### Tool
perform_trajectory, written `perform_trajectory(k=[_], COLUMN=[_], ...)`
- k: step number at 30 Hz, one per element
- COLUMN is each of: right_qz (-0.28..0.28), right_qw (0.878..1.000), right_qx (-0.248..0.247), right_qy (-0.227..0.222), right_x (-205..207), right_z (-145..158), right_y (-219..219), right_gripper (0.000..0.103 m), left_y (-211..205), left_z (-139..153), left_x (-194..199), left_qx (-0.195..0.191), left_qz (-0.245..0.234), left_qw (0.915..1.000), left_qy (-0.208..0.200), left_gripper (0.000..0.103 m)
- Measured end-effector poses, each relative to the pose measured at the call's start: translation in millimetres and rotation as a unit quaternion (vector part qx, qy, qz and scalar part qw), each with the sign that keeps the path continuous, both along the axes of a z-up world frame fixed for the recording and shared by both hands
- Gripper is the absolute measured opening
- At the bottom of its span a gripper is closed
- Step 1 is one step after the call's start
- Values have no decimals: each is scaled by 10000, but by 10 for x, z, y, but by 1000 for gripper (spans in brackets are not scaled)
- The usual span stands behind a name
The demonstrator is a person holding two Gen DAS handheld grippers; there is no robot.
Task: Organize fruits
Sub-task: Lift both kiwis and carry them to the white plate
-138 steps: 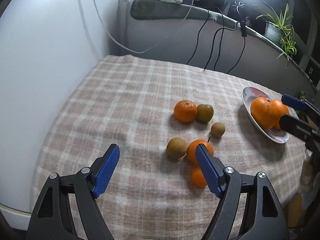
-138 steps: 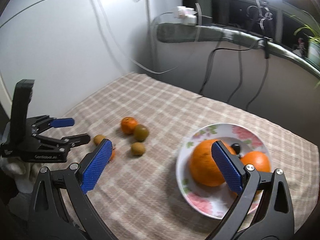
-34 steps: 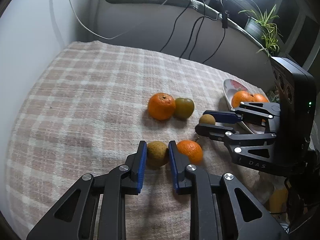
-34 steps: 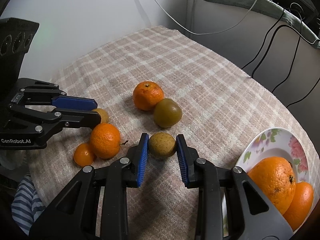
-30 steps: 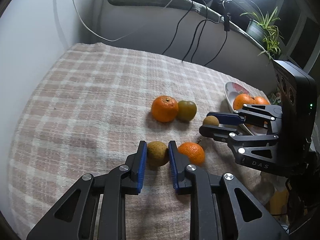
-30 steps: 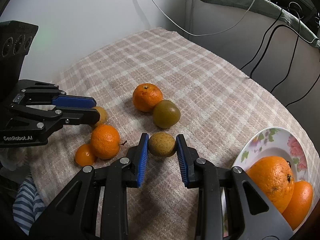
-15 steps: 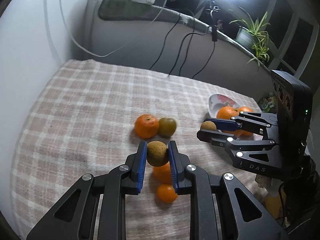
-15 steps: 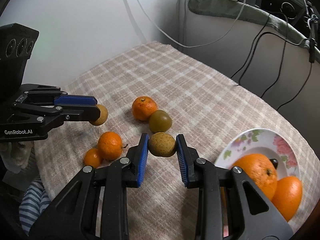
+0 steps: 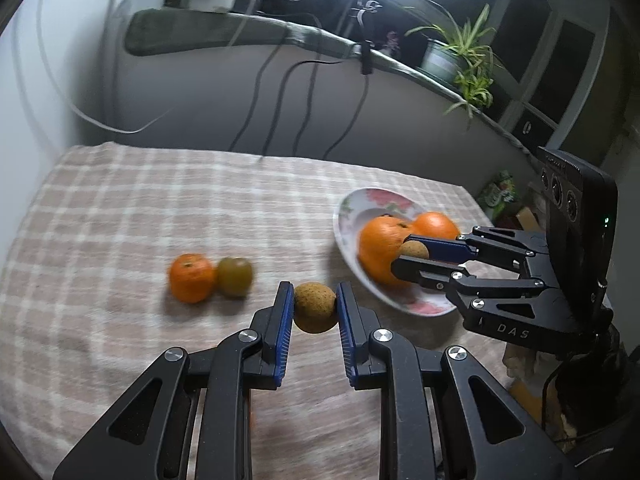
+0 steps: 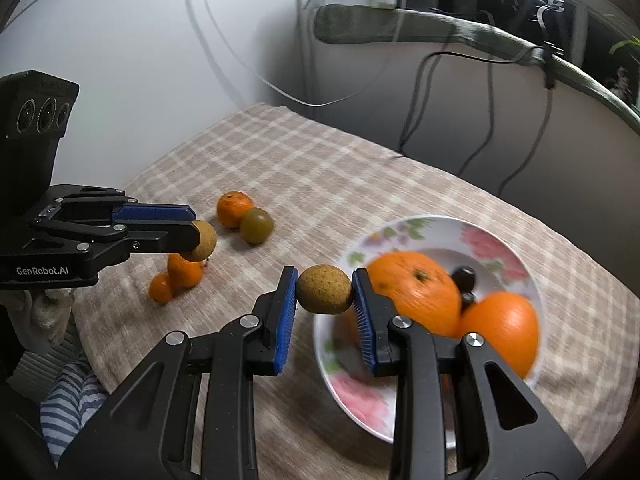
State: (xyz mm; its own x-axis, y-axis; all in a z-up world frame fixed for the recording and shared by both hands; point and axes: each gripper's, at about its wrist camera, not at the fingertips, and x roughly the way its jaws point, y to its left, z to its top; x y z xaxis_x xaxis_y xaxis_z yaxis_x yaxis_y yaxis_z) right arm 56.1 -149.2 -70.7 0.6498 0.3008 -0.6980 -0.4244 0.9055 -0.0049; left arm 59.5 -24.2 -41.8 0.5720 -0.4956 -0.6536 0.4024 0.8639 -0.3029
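1. So, both brown fruits are off the cloth now. A second ago each one was still sitting on the checked tablecloth with the pads around it; now both hang in the air.

2. The left gripper is pinching its brown fruit between the blue pads, lifted clear of the cloth and pointed toward the plate.

3. The right gripper is clamped the same way on the other brown fruit, and it's further along: that fruit hangs right at the near rim of the plate, next to the two big oranges already sitting in it.

4. Left behind on the cloth: a mandarin touching a greenish fruit, plus two smaller orange ones huddled together under the left gripper in the right wrist view.

5. What it means, I'd guess: pick-up is done on both sides and this is the carry stage. Right drops first, left follows. The plate's already crowded, so a round fruit could easily roll off those oranges if let go too high.
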Motion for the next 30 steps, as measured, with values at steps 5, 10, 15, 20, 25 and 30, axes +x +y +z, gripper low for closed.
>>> perform_trajectory(k=[5,10,15,20,25,30], right_qz=[-198,-372,-569,-722,-819,-840], right_qw=[9998,9993,9983,9973,9965,9962], right_qx=[0,66,89,90,143,177], right_qy=[-7,7,18,50,104,122], right_x=[-101,-191,-291,-372,-408,-426], right_z=[-6,-2,-20,-67,-99,-133], right_y=[-184,-367,-522,-661,-771,-826], right_gripper=[29,29,29,29,29,29], left_y=[-196,-387,-572,-765,-909,-1026], left_z=[13,7,8,-2,-3,-18], left_x=[14,9,3,-8,-16,-15], left_qx=[-49,-83,-105,-94,-89,-34], left_qz=[-218,-413,-618,-807,-936,-1032], left_qw=[9998,9991,9980,9967,9956,9946], left_qy=[-5,15,21,37,44,56], left_gripper=[20,20,20,20,20,20])
